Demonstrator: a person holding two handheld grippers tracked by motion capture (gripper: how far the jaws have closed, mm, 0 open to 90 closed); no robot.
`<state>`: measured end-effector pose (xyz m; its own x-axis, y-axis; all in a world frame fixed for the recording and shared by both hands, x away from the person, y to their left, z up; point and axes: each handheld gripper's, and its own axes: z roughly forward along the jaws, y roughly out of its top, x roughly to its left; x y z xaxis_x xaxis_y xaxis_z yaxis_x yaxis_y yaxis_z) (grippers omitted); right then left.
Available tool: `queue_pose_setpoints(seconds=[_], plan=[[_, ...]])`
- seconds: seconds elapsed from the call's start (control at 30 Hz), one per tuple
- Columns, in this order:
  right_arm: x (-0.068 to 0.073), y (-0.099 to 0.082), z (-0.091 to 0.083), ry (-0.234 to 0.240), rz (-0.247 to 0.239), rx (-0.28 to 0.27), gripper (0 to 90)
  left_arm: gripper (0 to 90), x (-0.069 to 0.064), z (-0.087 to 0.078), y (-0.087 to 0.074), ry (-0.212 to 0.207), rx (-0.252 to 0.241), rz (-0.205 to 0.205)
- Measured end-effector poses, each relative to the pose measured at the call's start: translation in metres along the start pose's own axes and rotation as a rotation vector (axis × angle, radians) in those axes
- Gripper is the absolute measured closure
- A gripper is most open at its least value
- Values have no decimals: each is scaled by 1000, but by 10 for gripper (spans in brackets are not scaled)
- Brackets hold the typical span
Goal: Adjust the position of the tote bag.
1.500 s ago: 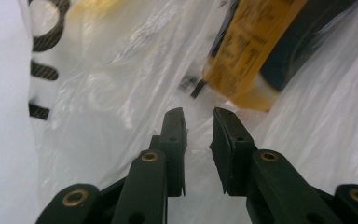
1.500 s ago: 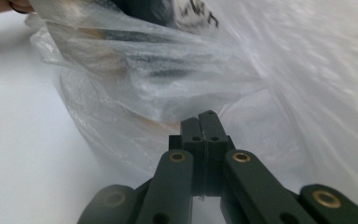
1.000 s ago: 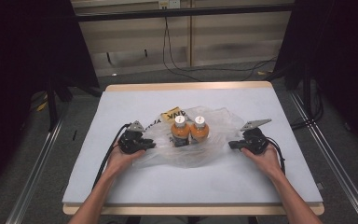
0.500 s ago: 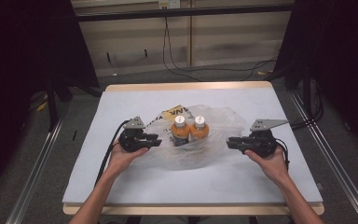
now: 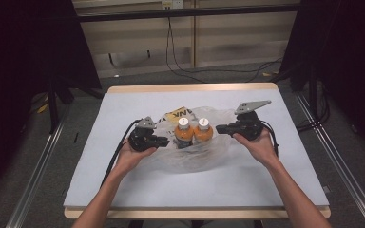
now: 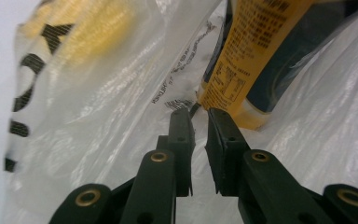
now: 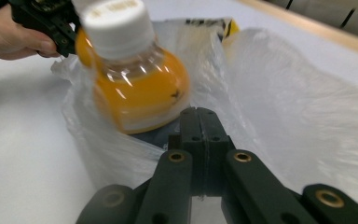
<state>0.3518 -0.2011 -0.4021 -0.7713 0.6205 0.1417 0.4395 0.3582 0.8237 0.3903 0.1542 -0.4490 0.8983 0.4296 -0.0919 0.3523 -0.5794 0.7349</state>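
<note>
Bag: I've got a clear plastic bag [image 5: 192,152] spread on the white table top [image 5: 123,185], near the middle, with a yellow-and-black print at its far left edge.
Bottles: two orange juice bottles [image 5: 192,132] with white caps stand upright inside the bag, touching side by side.
Left gripper: my left gripper [image 5: 164,141] sits at the bag's left edge; in the left gripper view its jaws have just been closing and stand a narrow gap apart, thin film [image 6: 121,116] between the tips, whether it's pinched I cannot tell.
Right gripper: my right gripper [image 5: 220,128] is at the bag's right side, jaws pressed fully together on a fold of the bag, close behind the nearer bottle [image 7: 130,88].
Hands: both mine, one on each gripper, flanking the bottles.
</note>
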Motion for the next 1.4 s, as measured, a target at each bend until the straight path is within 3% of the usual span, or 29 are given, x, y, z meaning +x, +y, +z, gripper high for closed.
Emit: queue_pose_setpoints(seconds=[0.13, 0.27, 0.37, 0.47, 0.57, 0.6, 0.67, 0.73, 0.77, 0.8, 0.83, 0.93, 0.97, 1.0, 1.07, 1.17, 1.3, 1.33, 1.4], plan=[[-3, -7, 19, 29, 3, 64, 900, 801, -4, 7, 0, -3, 23, 11], [-4, -12, 35, 19, -10, 120, 900, 806, -6, 11, 2, -10, 13, 9], [-6, -14, 43, 27, -2, 144, 900, 806, -7, 12, 2, -12, 39, 16], [-11, -21, 59, 23, -5, 207, 900, 806, -4, 19, 0, -11, 71, 18], [-17, -28, 70, -4, -3, 256, 900, 806, -3, 22, -1, -8, 86, 13], [-20, -31, 73, -12, 0, 268, 900, 806, -3, 23, -2, 4, 126, 31], [-23, -35, 77, -52, -4, 295, 900, 805, -3, 23, -2, 23, 154, 55], [-25, -35, 76, -52, 10, 284, 900, 806, -3, 23, -3, 32, 156, 44], [-27, -36, 75, -67, 5, 283, 900, 806, 0, 21, -3, 39, 176, 64], [-32, -37, 71, -103, 7, 287, 900, 806, 2, 21, -5, 81, 190, 58], [-32, -37, 71, -103, 7, 287, 900, 807, 2, 21, -5, 81, 190, 58], [-41, -39, 60, -174, 13, 322, 900, 809, 8, 19, -7, 104, 207, 69], [-41, -39, 60, -174, 13, 322, 900, 809, 8, 19, -7, 108, 194, 49], [-43, -39, 58, -213, -7, 336, 900, 810, 11, 18, -7, 104, 213, 70], [-47, -41, 53, -228, 24, 350, 900, 816, 9, 18, -7, 130, 221, 81], [-47, -41, 51, -246, 17, 364, 900, 823, 11, 16, -6, 125, 244, 108], [-50, -42, 44, -297, 9, 400, 900, 891, 15, 12, -11, 137, 239, 87], [-53, -44, 39, -335, 16, 421, 900, 900, 18, 8, -15, 132, 236, 84], [-56, -48, 33, -319, 39, 409, 900, 900, 18, 4, -18, 131, 230, 78]])
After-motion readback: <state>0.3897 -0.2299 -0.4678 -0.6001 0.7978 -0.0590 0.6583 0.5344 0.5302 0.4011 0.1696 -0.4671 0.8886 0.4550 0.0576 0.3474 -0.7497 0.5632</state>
